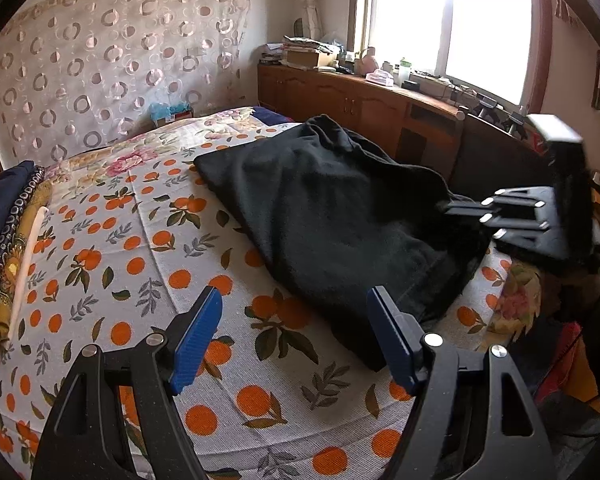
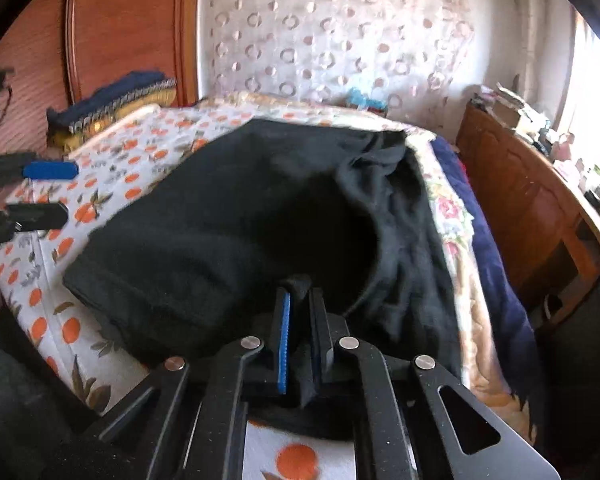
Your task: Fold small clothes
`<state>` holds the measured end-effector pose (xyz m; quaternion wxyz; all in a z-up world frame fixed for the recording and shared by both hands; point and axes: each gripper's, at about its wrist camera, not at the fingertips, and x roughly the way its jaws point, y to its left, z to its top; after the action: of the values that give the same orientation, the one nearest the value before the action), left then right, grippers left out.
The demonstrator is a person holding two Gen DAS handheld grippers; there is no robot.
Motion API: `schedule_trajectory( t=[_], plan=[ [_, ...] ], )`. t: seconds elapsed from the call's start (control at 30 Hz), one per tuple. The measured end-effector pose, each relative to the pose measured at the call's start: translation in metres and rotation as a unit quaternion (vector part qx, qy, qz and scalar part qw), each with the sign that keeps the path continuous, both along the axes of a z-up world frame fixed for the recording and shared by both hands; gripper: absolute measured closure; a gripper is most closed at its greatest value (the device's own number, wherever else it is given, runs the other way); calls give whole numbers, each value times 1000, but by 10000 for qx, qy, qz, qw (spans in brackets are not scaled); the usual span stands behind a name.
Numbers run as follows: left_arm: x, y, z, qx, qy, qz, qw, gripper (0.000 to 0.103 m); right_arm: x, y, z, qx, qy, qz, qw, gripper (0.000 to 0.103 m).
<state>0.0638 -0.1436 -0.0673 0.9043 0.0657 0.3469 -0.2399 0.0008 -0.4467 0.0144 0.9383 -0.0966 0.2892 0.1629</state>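
Garment: I see the black garment [image 1: 340, 208] spread on the bed [image 1: 172, 248].
Right tool [image 2: 300, 312]: right view alone shows me it pinching the garment's near edge.
Left tool [image 1: 296, 336]: wide apart, empty, over the bed by the near hem.

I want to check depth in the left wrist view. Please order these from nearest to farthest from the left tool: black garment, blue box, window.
1. Black garment: just ahead of the left tool, on its right side.
2. Blue box: at the bed's far end, by the curtain.
3. Window: far wall, upper right.
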Motion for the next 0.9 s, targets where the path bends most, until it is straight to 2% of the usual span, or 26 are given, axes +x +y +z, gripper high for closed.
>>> schedule_trajectory(
  t=[0.17, 0.37, 0.5, 0.63, 0.73, 0.77, 0.87, 0.9],
  plan=[
    [1, -1, 0, -12, 8, -29, 10000, 27, -27, -55, 21, 352, -161, -462, 9982, 96],
    [0, -4, -1, 2, 8, -69, 10000, 27, -39, -89, 11, 249, 126, -793, 9965, 96],
    [0, -5, -1, 23, 26, -84, 10000, 27, -39, -82, 10, 144, 286, -711, 9970, 96],
    [5, -7, -2, -29, 89, -115, 9999, 27, -40, -64, 23, 160, 119, -719, 9972, 94],
    [14, -11, 0, 103, 8, -106, 9999, 27, -37, -42, 30, 101, -37, -633, 9979, 90],
    [17, -12, 1, 167, -11, -97, 9998, 27, -32, -37, 32, 71, -79, -646, 9979, 86],
    [25, -13, 5, 210, -77, -107, 9997, 27, -16, -21, 41, 74, -244, -489, 9985, 63],
    [27, -13, 6, 184, -82, -113, 9997, 27, -9, -16, 44, 95, -266, -453, 9986, 59]
  ],
)
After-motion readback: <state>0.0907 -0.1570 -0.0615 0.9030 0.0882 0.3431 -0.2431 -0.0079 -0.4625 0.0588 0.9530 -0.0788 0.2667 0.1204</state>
